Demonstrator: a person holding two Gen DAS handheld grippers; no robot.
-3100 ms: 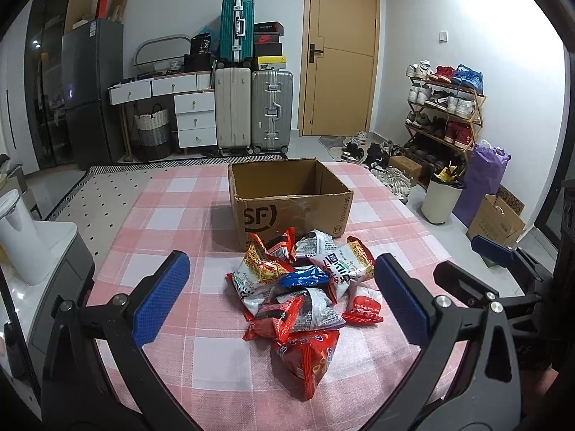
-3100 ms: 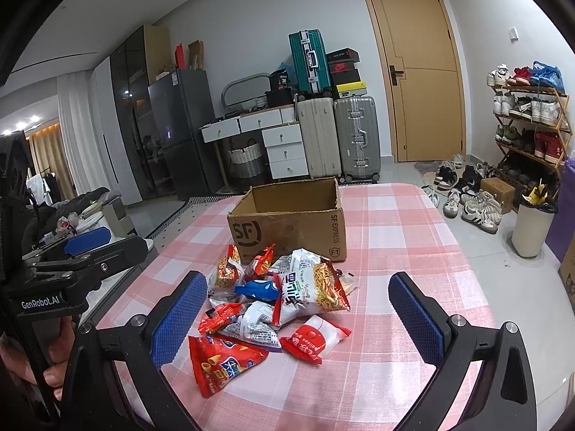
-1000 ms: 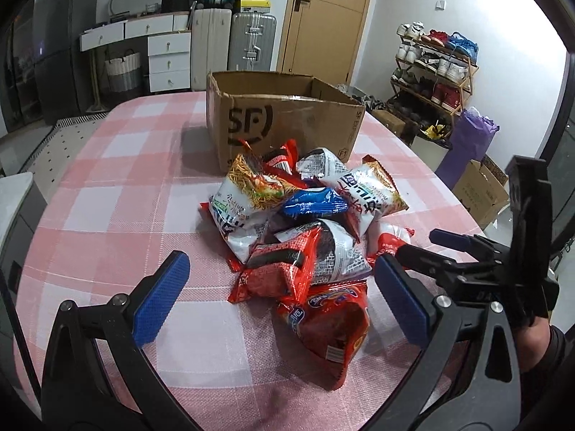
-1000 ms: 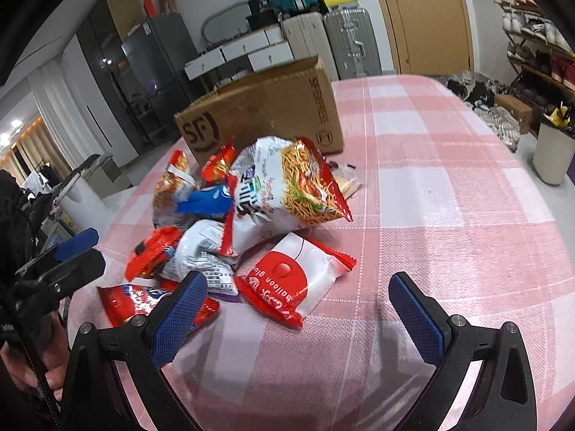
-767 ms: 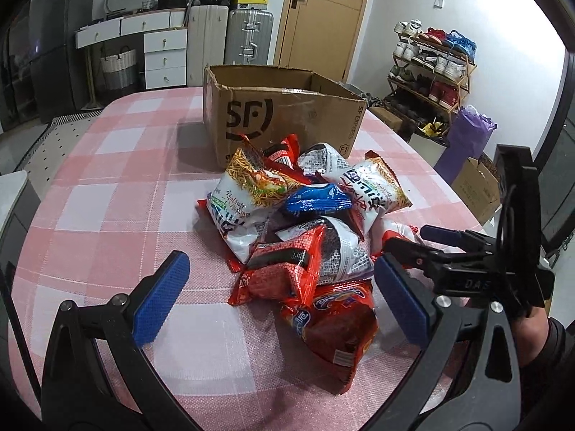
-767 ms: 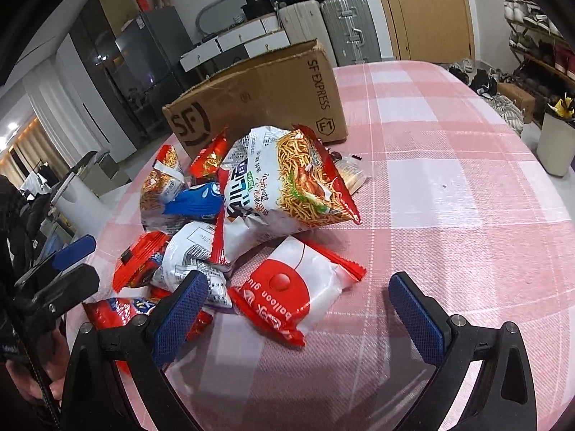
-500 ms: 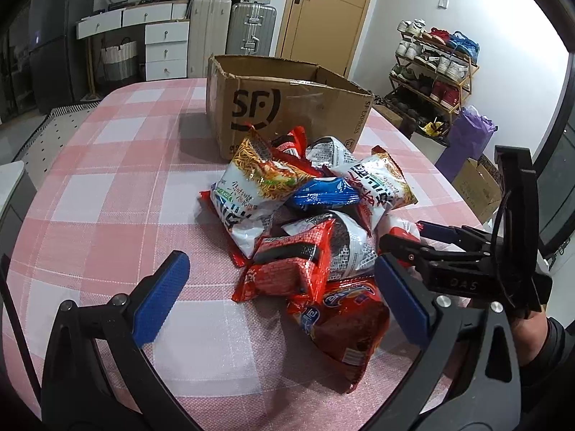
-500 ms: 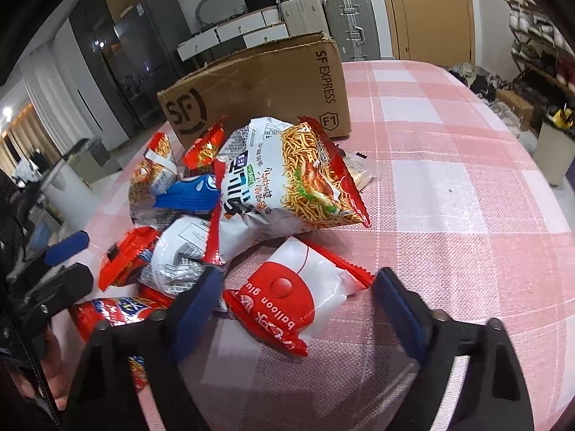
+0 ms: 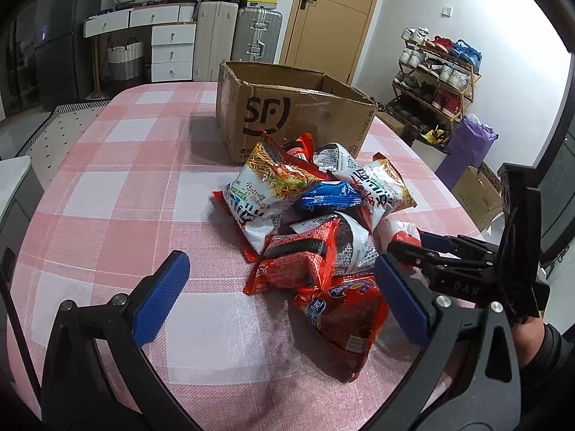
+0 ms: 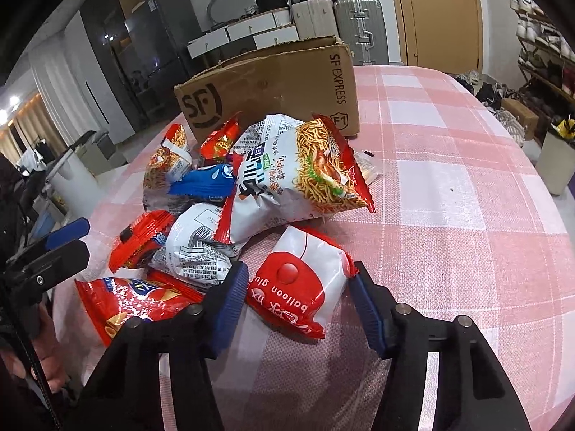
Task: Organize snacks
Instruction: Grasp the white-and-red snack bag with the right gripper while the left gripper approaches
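Observation:
A heap of snack packets (image 9: 316,208) lies on the pink checked tablecloth in front of an open SF cardboard box (image 9: 287,118). In the right wrist view, my right gripper (image 10: 298,294) straddles a red and white balloon gum packet (image 10: 298,280) at the near edge of the heap. Its jaws are closing, and the blue pads stand right at the packet's two sides without squeezing it. My left gripper (image 9: 280,300) is wide open just above the cloth. A red packet (image 9: 345,309) lies by its right pad, and nothing is gripped.
The box (image 10: 273,82) stands behind the heap, open side up. Bare tablecloth (image 10: 467,215) stretches to the right of the packets. The table edge drops toward a shoe rack (image 9: 435,72) and a purple bag (image 9: 467,151). Suitcases (image 9: 233,32) and drawers line the far wall.
The right gripper's jaws have narrowed from wide open to the sides of the balloon gum packet. Both grippers have come slightly closer to the heap. The left jaws stay wide.

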